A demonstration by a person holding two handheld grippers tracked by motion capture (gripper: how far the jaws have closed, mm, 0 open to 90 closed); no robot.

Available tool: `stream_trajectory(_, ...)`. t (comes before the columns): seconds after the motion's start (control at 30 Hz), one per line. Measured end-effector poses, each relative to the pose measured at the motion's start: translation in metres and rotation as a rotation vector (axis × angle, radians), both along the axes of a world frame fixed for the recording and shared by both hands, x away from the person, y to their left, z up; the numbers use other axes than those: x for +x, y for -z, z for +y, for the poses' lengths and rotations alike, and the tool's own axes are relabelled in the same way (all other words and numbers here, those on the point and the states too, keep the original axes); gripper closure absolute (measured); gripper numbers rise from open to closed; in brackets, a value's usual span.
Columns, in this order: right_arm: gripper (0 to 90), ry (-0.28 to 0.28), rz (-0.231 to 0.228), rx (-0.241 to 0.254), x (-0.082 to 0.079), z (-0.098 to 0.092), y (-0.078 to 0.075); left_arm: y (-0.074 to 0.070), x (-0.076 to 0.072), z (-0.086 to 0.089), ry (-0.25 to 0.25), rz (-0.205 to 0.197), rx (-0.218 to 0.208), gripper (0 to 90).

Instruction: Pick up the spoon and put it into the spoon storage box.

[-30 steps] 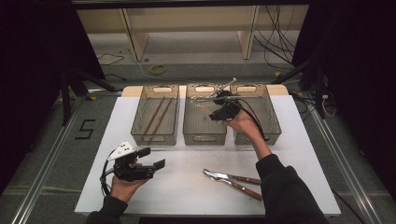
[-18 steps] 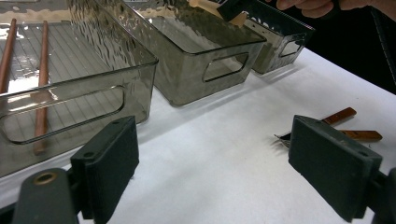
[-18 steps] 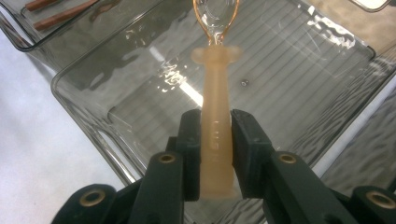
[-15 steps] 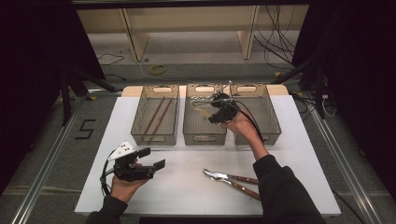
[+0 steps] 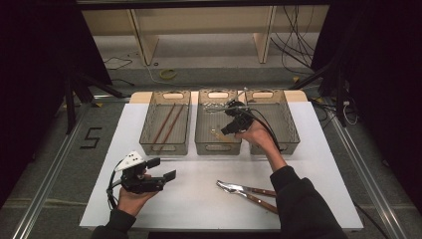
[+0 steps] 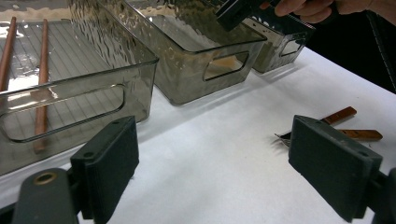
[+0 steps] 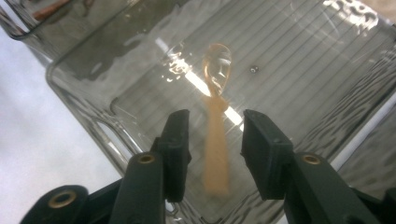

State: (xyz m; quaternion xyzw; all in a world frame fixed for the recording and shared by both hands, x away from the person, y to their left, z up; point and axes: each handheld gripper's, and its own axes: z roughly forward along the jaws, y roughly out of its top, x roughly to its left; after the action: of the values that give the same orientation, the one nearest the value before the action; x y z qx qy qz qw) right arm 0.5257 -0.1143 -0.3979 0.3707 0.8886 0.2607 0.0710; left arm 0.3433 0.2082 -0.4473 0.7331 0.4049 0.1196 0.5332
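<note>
Jaws of my right gripper (image 7: 212,140) had just been opening, and they stood apart with nothing pressed between the pads. Seen through that gap, a wooden spoon (image 7: 215,135) lay on the ribbed floor of the middle bin (image 5: 217,145), bowl toward the top of the frame. At lower left of the high view, my left gripper (image 5: 161,169) hung wide open over the white table (image 5: 199,199). Tongs (image 5: 246,191) lay at lower centre, and chopsticks (image 5: 166,124) rested in the left bin (image 5: 164,147).

we see a glossy amber plastic spoon (image 7: 215,116) in a ribbed, smoky clear plastic bin (image 7: 327,70), matt black pads (image 7: 177,140).
</note>
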Motion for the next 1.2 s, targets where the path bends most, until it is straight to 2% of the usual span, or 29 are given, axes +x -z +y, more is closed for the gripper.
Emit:
stream_trajectory(0.23, 52.5, 0.003, -0.028, 0.039, -0.004, -0.012, -0.010, 0.000, 0.000, 0.000, 0.000, -0.002, 0.000, 15.7)
stream_trajectory(0.47, 46.9, 0.005, -0.048, 0.081, -0.013, -0.023, -0.015, 0.000, 0.000, -0.001, -0.002, -0.001, -0.001, 15.7)
stream_trajectory(0.67, 43.4, -0.004, -0.068, 0.098, -0.022, -0.031, -0.020, 0.000, 0.000, -0.001, -0.003, -0.001, -0.001, 15.7)
stream_trajectory(1.03, 37.7, -0.019, -0.111, 0.129, -0.043, -0.036, -0.028, 0.000, -0.001, -0.001, -0.005, -0.002, -0.004, 15.7)
stream_trajectory(1.2, 36.1, -0.046, -0.121, 0.156, -0.057, -0.040, -0.035, 0.000, -0.001, -0.001, -0.004, -0.003, -0.004, 15.7)
